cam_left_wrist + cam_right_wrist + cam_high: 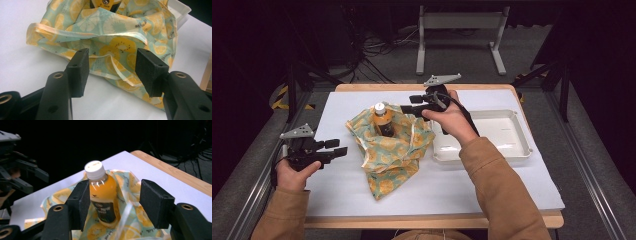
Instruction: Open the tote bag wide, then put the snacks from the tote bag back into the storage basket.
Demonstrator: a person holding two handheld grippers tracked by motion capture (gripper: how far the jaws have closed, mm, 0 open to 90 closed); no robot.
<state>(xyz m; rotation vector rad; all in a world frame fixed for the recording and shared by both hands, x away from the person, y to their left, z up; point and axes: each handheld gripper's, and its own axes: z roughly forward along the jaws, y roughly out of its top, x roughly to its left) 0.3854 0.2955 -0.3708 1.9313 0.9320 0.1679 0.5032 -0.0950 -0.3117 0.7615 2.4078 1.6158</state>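
**Bottle Stands Upright Just Ahead of the Right Hand-Held Gripper**

An orange-juice bottle (383, 120) with a white cap is seen standing upright inside a crumpled, fruit-printed bag (389, 150) on the white-covered table (492, 185). Its long axis is held vertical, with the cap and neck raised clear of the bag's rim.

The right hand-held gripper (406, 109) is held level at about neck height, directly beside the bottle. In the right gripper view the bottle (101, 192) is framed just ahead of the jaws and slightly toward the left one. The jaws are spread wide and nothing is gripped between them.

The left hand-held gripper (338, 147) is held low, near the bag's side but apart from it. Its jaws are likewise spread wide and empty; the bag's pale hem (87, 35) is seen just ahead of them.

The right hand-held gripper is judged the nearer to the bottle. A short advance straight ahead would seem to be called for, so that the upright body is brought between the jaws. A white tray (512, 145) lies behind the right hand.
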